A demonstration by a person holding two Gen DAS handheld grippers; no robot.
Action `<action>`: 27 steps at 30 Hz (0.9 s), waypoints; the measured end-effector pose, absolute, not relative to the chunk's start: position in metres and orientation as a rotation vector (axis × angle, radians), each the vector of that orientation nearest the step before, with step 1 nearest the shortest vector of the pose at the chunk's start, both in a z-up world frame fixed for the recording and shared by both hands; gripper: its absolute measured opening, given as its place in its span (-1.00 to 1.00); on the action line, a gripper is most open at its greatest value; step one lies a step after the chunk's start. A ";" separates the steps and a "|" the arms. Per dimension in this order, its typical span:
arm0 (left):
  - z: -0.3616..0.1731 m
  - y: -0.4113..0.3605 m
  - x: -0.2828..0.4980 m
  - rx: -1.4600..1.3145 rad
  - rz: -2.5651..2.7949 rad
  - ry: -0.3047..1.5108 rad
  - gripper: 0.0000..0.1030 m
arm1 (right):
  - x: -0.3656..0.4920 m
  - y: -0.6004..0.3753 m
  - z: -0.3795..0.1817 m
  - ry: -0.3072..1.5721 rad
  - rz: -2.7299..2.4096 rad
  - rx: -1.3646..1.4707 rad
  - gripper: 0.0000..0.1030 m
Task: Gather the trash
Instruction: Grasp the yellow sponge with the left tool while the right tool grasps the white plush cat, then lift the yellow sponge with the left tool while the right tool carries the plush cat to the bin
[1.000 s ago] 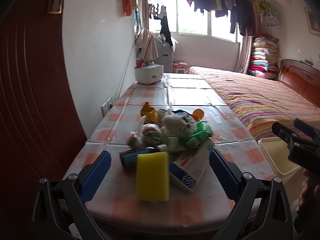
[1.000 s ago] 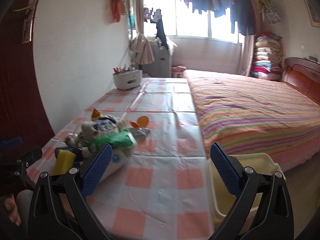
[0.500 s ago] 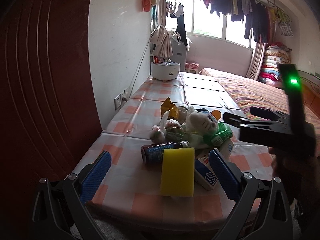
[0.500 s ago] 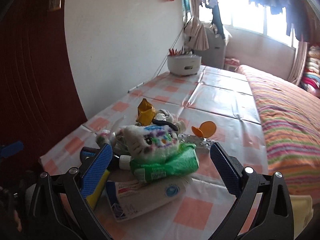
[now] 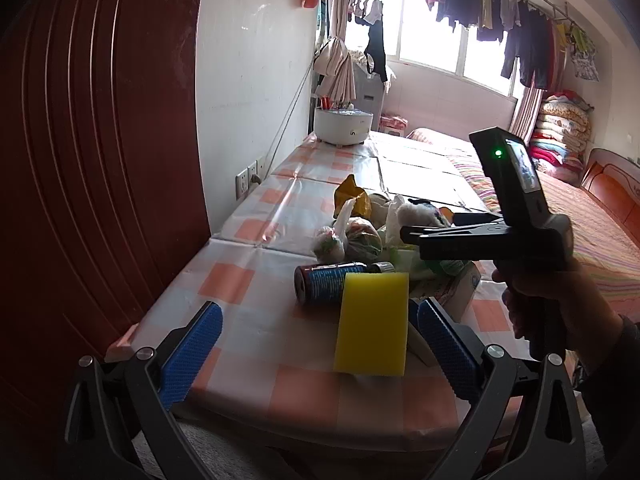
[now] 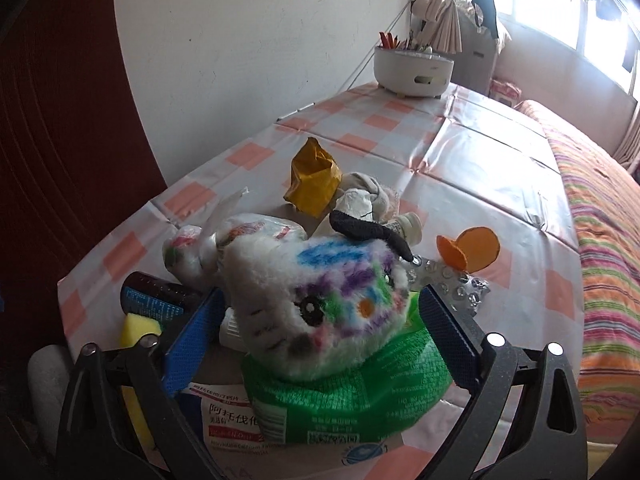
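Right wrist view: the right hand-held gripper (image 6: 320,336) has just been closing, its blue pads straddling the white plush toy with scribbled colours (image 6: 316,304) atop a green plastic packet (image 6: 352,400) on the checked counter (image 6: 460,152), not yet pinching. Best to centre the pads and squeeze the toy alone. The left hand-held gripper (image 5: 320,344) is wide open, empty.

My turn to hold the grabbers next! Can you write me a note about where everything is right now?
Left gripper: open, empty, at the table's near edge, yellow sponge in front of it.
Right gripper: open, jaws just been closing, plush toy between them, pads not yet pressing.
Pile on the table: toy atop green packet, medicine box, dark tube, tied bags, yellow wrapper, blister pack.
Done: nothing collected that I can see.
Left: the whole pile.
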State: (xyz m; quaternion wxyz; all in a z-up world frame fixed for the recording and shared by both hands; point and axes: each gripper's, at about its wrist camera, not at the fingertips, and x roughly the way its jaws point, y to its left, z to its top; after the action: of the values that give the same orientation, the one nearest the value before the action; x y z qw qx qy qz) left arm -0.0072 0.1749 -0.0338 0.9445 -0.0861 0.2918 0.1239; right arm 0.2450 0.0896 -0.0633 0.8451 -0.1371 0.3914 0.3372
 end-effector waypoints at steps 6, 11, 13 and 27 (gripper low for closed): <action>-0.040 0.172 -0.007 -0.182 0.244 0.611 0.85 | 0.248 0.084 -0.062 0.820 0.740 -0.238 0.13; -0.046 0.170 -0.003 -0.193 0.232 0.634 0.85 | 0.237 0.070 -0.044 0.714 0.746 -0.201 -0.04; -0.047 0.168 -0.001 -0.190 0.234 0.637 0.85 | 0.230 0.055 -0.029 0.658 0.743 -0.161 -0.05; -0.058 0.160 0.015 -0.142 0.245 0.660 0.85 | 0.167 -0.076 0.037 0.398 0.648 0.011 -0.04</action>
State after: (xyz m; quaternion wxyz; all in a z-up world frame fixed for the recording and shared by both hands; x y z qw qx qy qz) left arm 0.0150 0.1598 -0.0583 0.9363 -0.0693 0.3227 0.1201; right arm 0.1672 -0.0761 0.0368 0.9285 0.0053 0.1942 0.3165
